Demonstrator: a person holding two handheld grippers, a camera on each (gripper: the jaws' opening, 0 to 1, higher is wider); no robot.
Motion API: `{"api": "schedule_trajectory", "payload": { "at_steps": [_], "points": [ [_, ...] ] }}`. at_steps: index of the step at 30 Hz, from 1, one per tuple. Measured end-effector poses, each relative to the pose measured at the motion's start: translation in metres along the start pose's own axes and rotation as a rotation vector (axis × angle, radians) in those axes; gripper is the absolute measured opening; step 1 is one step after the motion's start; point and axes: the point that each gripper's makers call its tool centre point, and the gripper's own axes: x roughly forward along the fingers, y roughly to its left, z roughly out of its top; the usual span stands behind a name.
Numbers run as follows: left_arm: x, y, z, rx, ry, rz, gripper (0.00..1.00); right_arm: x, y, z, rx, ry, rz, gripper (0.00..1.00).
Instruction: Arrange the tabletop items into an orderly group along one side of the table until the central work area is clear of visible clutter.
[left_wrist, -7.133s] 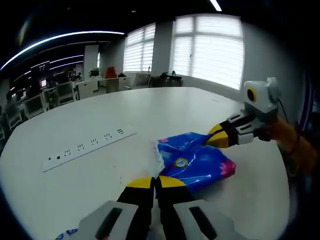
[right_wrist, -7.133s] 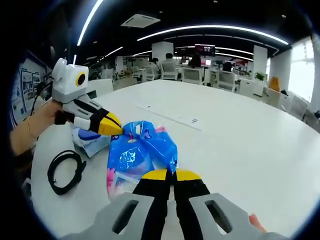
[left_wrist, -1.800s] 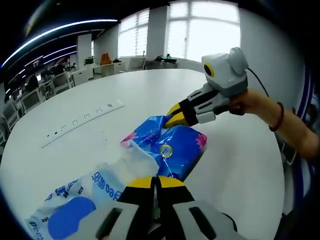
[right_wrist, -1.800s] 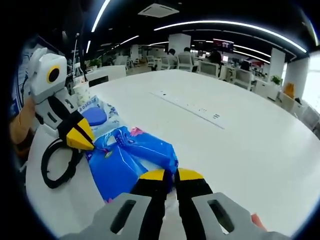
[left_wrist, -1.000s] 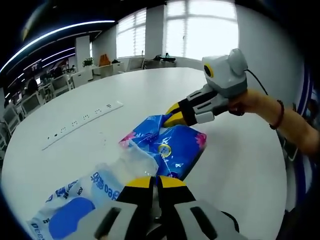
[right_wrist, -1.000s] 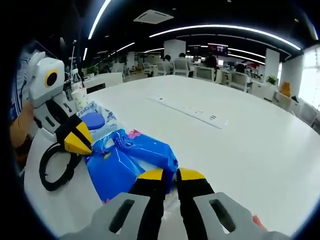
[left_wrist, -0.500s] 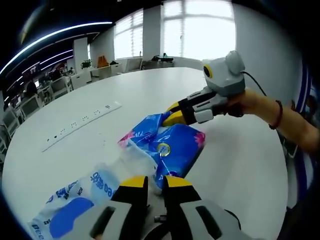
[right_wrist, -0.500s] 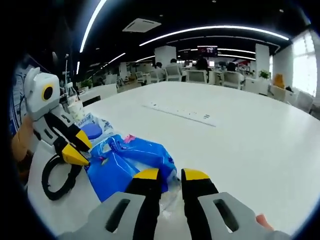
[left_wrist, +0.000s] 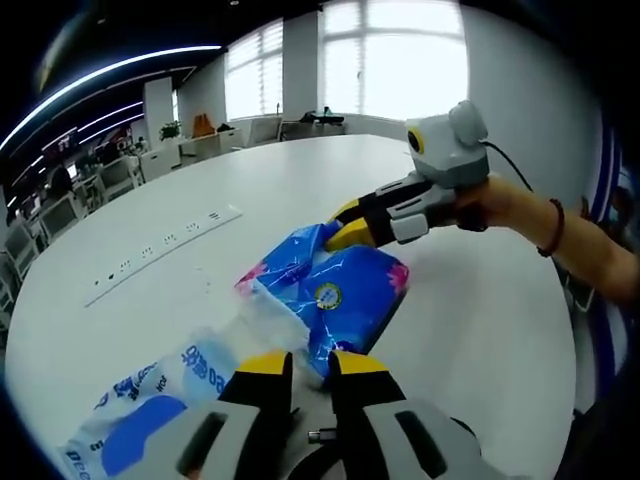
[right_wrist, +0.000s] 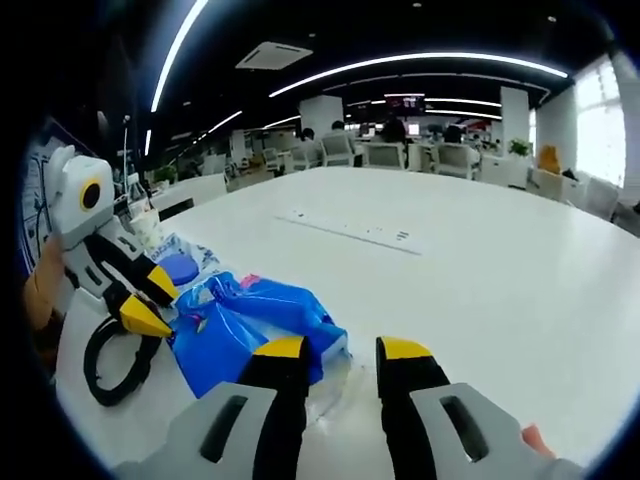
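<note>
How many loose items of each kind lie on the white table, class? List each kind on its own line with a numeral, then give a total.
Blue plastic packs: 1
White-and-blue packs: 1
Black cable coils: 1
White power strips: 1
Total: 4

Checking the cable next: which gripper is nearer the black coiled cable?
Left. The left gripper hangs right beside the black coiled cable; the right gripper sits across the blue tissue pack.

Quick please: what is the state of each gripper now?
Left gripper: open, holding nothing, beside the blue package.
Right gripper: open, holding nothing.
</note>
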Motion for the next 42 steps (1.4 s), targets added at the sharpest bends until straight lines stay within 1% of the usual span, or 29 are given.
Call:
{"api": "schedule_trajectory", "payload": {
  "at_steps": [5, 7, 16, 20, 27, 30, 33, 35, 37, 39, 42],
  "points": [
    [-0.002, -0.003, 0.001, -0.003, -0.008, -0.005, 0.15, -0.003, -0.001, 0.001, -0.001, -0.004, -0.016, 0.26],
    [-0.002, 0.001, 0.005, -0.005, -0.017, -0.008, 0.17, -0.004, -0.001, 0.002, -0.002, -0.004, -0.018, 0.26],
    [-0.006, 0.000, 0.007, 0.007, -0.025, -0.009, 0.19, -0.007, 0.002, 0.004, -0.003, -0.006, -0.017, 0.25],
    [-0.006, 0.002, 0.009, 0.019, -0.030, -0.006, 0.23, -0.009, 0.001, 0.006, 0.001, -0.010, -0.020, 0.28],
    [-0.007, 0.003, 0.011, 0.047, -0.040, -0.001, 0.28, -0.010, 0.000, 0.008, 0.001, -0.016, -0.020, 0.32],
    [-0.008, 0.002, 0.013, 0.052, -0.050, -0.003, 0.34, -0.010, -0.001, 0.010, 0.020, -0.025, -0.022, 0.35],
    [-0.009, 0.001, 0.014, 0.056, -0.059, -0.007, 0.36, -0.012, -0.003, 0.013, 0.045, -0.046, -0.023, 0.39],
    [-0.008, 0.006, 0.016, 0.060, -0.062, -0.004, 0.41, -0.013, -0.003, 0.014, 0.055, -0.061, -0.024, 0.43],
    [-0.008, 0.008, 0.017, 0.067, -0.064, 0.000, 0.43, -0.013, -0.002, 0.014, 0.059, -0.064, -0.023, 0.43],
    [-0.008, 0.010, 0.018, 0.068, -0.066, 0.000, 0.43, -0.014, -0.002, 0.014, 0.061, -0.063, -0.021, 0.42],
    [-0.009, 0.007, 0.018, 0.061, -0.071, -0.002, 0.43, -0.015, -0.002, 0.014, 0.064, -0.064, -0.026, 0.42]
  ]
}}
